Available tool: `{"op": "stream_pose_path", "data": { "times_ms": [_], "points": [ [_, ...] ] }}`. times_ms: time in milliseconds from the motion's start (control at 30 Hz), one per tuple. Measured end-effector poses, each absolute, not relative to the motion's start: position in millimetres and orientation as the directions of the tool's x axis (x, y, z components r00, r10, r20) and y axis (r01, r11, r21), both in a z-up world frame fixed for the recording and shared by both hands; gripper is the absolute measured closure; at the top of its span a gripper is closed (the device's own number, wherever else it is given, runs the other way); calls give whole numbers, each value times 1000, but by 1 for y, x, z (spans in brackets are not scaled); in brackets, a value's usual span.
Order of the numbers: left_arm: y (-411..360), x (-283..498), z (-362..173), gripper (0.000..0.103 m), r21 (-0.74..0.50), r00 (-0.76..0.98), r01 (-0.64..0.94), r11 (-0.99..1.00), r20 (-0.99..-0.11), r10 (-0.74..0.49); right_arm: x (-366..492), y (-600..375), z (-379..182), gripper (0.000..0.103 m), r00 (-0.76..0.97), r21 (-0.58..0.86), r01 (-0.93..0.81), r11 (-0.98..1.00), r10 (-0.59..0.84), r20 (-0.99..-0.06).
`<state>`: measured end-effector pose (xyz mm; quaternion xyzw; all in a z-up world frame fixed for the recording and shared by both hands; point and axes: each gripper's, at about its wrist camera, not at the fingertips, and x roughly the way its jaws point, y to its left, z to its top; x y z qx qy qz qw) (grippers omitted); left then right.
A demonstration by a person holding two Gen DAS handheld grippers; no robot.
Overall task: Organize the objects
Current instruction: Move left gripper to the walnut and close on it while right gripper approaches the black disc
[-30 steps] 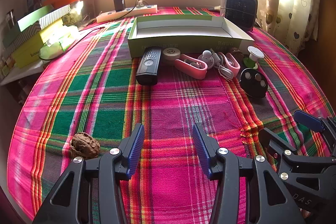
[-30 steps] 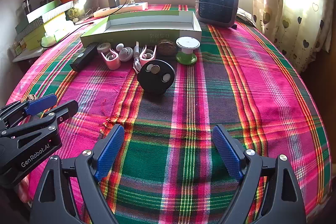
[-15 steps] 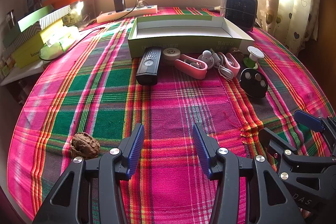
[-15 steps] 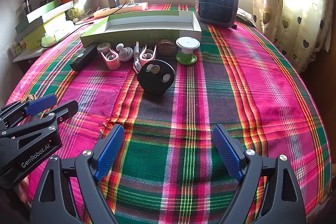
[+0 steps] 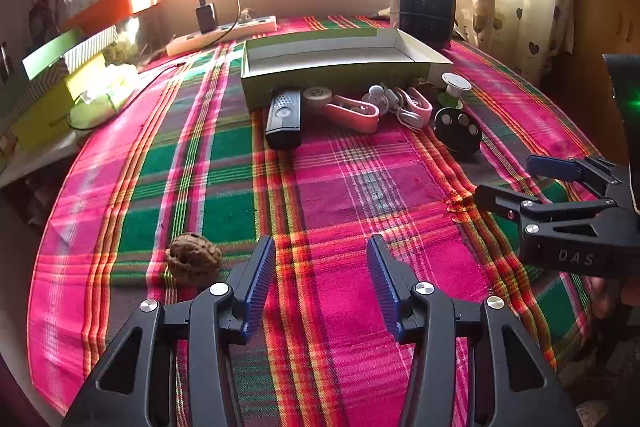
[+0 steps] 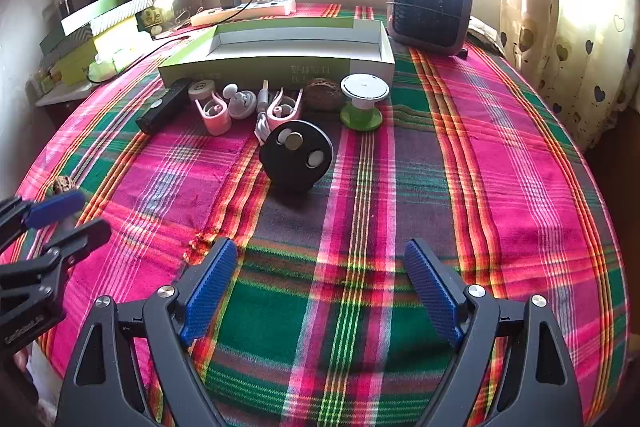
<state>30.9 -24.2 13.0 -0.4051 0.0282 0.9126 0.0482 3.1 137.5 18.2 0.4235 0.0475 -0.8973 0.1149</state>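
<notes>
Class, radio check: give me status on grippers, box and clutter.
Left gripper open, empty. Right gripper open, empty. Green box empty; items lined along its front. Walnut lies apart beside left gripper. Nothing blocking.

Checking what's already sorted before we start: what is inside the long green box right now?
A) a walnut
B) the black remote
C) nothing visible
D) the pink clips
C: the green box shows only its bare white floor, while the black remote and pink clips lie on the cloth in front of it.
</notes>
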Motion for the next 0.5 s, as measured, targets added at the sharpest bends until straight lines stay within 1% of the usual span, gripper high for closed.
{"op": "stream_pose_path", "data": {
  "times_ms": [267, 500],
  "points": [
    [-45, 44, 23, 57, -37, -687, -93, -995, -721, 91, -7, 136, 18, 17, -606, 18, 267, -964, -182, -774],
    [-68, 45, 18, 57, -105, -679, -41, -994, -727, 105, -13, 135, 17, 17, -601, 12, 286, -958, -190, -776]
  ]
}}
